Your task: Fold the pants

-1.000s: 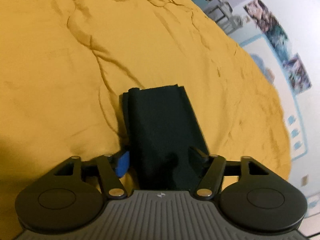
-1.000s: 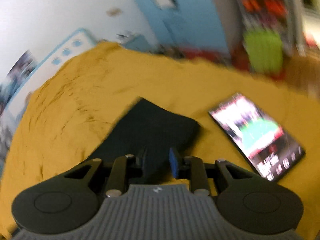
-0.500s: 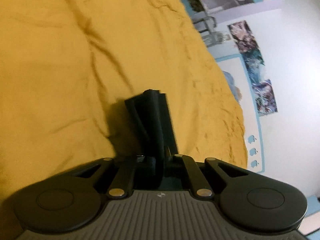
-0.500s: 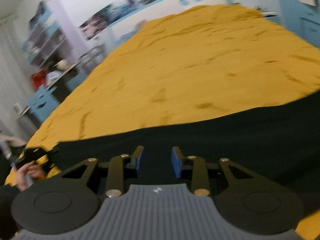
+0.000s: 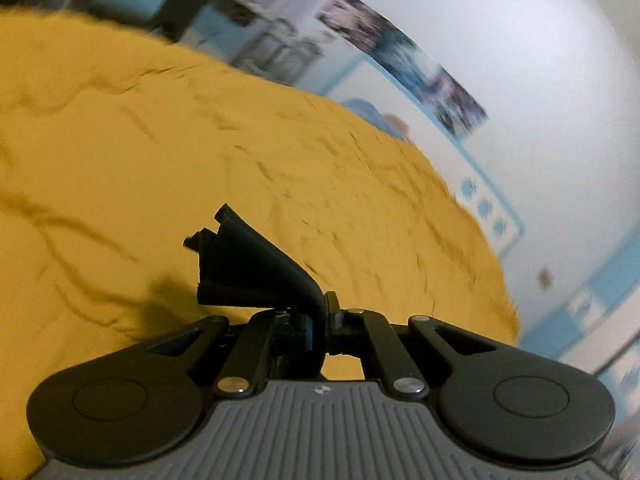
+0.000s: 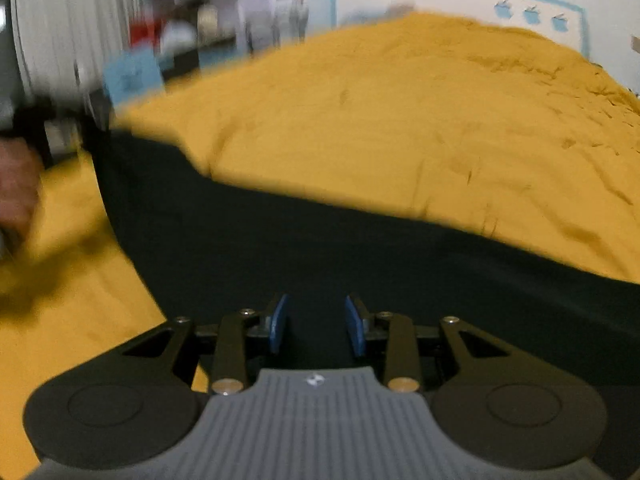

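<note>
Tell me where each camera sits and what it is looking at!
Left wrist: sits on the left gripper, looking across the yellow bedspread toward the wall; its fingers are shut on a bunched end of the dark pants.
Right wrist: sits on the right gripper, looking down at the pants; its blue-padded fingers are apart, and a hand shows at left.
Both share pants and bedspread.
</note>
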Action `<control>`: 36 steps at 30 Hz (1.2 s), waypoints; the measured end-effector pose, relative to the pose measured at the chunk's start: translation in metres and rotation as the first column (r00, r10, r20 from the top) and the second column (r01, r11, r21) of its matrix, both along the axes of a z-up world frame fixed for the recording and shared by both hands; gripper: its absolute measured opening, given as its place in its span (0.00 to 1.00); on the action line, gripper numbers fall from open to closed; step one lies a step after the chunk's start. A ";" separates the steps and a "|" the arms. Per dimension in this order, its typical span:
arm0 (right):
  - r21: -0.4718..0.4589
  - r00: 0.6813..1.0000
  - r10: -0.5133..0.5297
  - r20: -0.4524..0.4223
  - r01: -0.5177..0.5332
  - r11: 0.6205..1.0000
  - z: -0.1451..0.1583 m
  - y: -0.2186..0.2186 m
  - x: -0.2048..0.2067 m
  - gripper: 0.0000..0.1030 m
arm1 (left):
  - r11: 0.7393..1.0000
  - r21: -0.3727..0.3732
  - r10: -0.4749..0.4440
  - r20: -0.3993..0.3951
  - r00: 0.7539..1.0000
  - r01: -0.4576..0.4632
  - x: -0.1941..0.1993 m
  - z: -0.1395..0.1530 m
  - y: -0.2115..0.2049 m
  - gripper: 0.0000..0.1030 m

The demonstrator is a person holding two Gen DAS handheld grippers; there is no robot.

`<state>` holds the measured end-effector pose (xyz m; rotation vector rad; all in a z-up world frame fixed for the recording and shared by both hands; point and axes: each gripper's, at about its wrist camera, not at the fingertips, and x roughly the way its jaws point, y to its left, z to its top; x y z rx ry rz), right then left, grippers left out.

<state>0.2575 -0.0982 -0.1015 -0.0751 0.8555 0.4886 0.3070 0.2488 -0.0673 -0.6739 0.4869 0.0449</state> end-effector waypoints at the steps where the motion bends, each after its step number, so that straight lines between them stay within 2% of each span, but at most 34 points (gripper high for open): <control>1: 0.003 1.000 -0.003 0.013 0.003 1.000 0.000 0.000 -0.003 0.28 | 0.999 0.045 -0.022 -0.008 1.000 0.023 0.001 0.004 -0.010 0.04; 3: 0.035 1.000 -0.016 0.006 0.015 0.999 0.003 -0.005 -0.005 0.28 | 0.981 0.172 -0.085 -0.022 0.996 0.087 0.001 0.015 -0.040 0.04; 5: 0.108 0.997 -0.068 -0.019 0.070 0.992 0.008 -0.019 -0.004 0.28 | 0.949 0.278 -0.149 -0.020 0.989 0.149 -0.002 0.023 -0.074 0.04; 7: 0.152 0.991 -0.132 -0.029 0.135 0.979 0.014 -0.037 -0.005 0.28 | 0.918 0.346 -0.204 -0.013 0.979 0.195 -0.005 0.029 -0.105 0.04; 10: 0.201 0.976 -0.218 -0.021 0.217 0.955 0.027 -0.063 -0.010 0.28 | 0.850 0.456 -0.296 0.000 0.955 0.263 -0.015 0.037 -0.158 0.04; 12: 0.235 0.961 -0.275 -0.027 0.273 0.933 0.036 -0.084 -0.012 0.28 | 0.776 0.541 -0.371 -0.024 0.928 0.324 -0.022 0.035 -0.196 0.05; 14: 0.260 0.947 -0.318 -0.043 0.318 0.912 0.042 -0.105 -0.016 0.29 | 0.691 0.588 -0.452 -0.102 0.886 0.420 -0.026 0.022 -0.231 0.08; 16: 0.264 0.937 -0.345 -0.056 0.347 0.900 0.046 -0.120 -0.019 0.29 | 0.620 0.551 -0.519 -0.245 0.819 0.558 -0.018 0.001 -0.255 0.17; 18: 0.263 0.930 -0.358 -0.076 0.365 0.893 0.045 -0.130 -0.020 0.30 | 0.566 0.473 -0.575 -0.359 0.735 0.675 -0.016 -0.020 -0.275 0.18; 19: 0.263 0.929 -0.359 -0.085 0.369 0.891 0.045 -0.133 -0.020 0.30 | 0.562 0.453 -0.587 -0.371 0.720 0.692 -0.020 -0.024 -0.277 0.19; 20: 0.265 0.929 -0.359 -0.093 0.371 0.890 0.045 -0.135 -0.019 0.30 | 0.566 0.439 -0.600 -0.362 0.714 0.698 -0.025 -0.023 -0.279 0.22; 21: 0.267 0.929 -0.356 -0.098 0.369 0.890 0.044 -0.135 -0.018 0.30 | 0.581 0.432 -0.606 -0.336 0.721 0.690 -0.032 -0.020 -0.276 0.28; 23: 0.273 0.933 -0.342 -0.111 0.359 0.893 0.041 -0.133 -0.011 0.31 | 0.626 0.396 -0.615 -0.279 0.737 0.672 -0.039 -0.007 -0.260 0.43; 24: 0.279 0.936 -0.332 -0.120 0.353 0.893 0.041 -0.133 -0.011 0.31 | 0.662 0.376 -0.603 -0.248 0.758 0.649 -0.044 -0.001 -0.249 0.46; 25: 0.289 0.938 -0.320 -0.135 0.346 0.892 0.039 -0.130 -0.008 0.32 | 0.708 0.363 -0.570 -0.213 0.793 0.606 -0.049 0.006 -0.232 0.53; 26: 0.298 0.941 -0.299 -0.158 0.334 0.894 0.038 -0.126 -0.004 0.36 | 0.743 0.357 -0.535 -0.191 0.823 0.566 -0.051 0.010 -0.217 0.58; 27: 0.313 0.941 -0.288 -0.180 0.332 0.890 0.036 -0.122 -0.001 0.37 | 0.789 0.356 -0.473 -0.168 0.865 0.501 -0.053 0.015 -0.198 0.60; 29: 0.335 0.935 -0.268 -0.234 0.336 0.880 0.031 -0.113 0.008 0.45 | 0.855 0.337 -0.365 -0.146 0.920 0.393 -0.053 0.017 -0.168 0.68; 30: 0.339 0.928 -0.267 -0.259 0.346 0.875 0.029 -0.109 0.010 0.46 | 0.890 0.298 -0.312 -0.151 0.938 0.344 -0.051 0.015 -0.150 0.68; 32: 0.351 0.911 -0.269 -0.312 0.374 0.859 0.022 -0.102 0.016 0.48 | 0.940 0.187 -0.252 -0.189 0.949 0.287 -0.043 0.008 -0.124 0.68; 33: 0.357 0.896 -0.276 -0.347 0.398 0.845 0.017 -0.099 0.020 0.48 | 0.954 0.123 -0.242 -0.219 0.945 0.272 -0.038 0.001 -0.114 0.68; 34: 0.365 0.878 -0.287 -0.383 0.429 0.826 0.012 -0.098 0.022 0.48 | 0.959 0.093 -0.237 -0.250 0.939 0.267 -0.033 -0.005 -0.109 0.68; 36: 0.383 0.847 -0.305 -0.436 0.481 0.789 0.004 -0.097 0.026 0.48 | 0.961 0.094 -0.219 -0.305 0.927 0.258 -0.020 -0.013 -0.107 0.68</control>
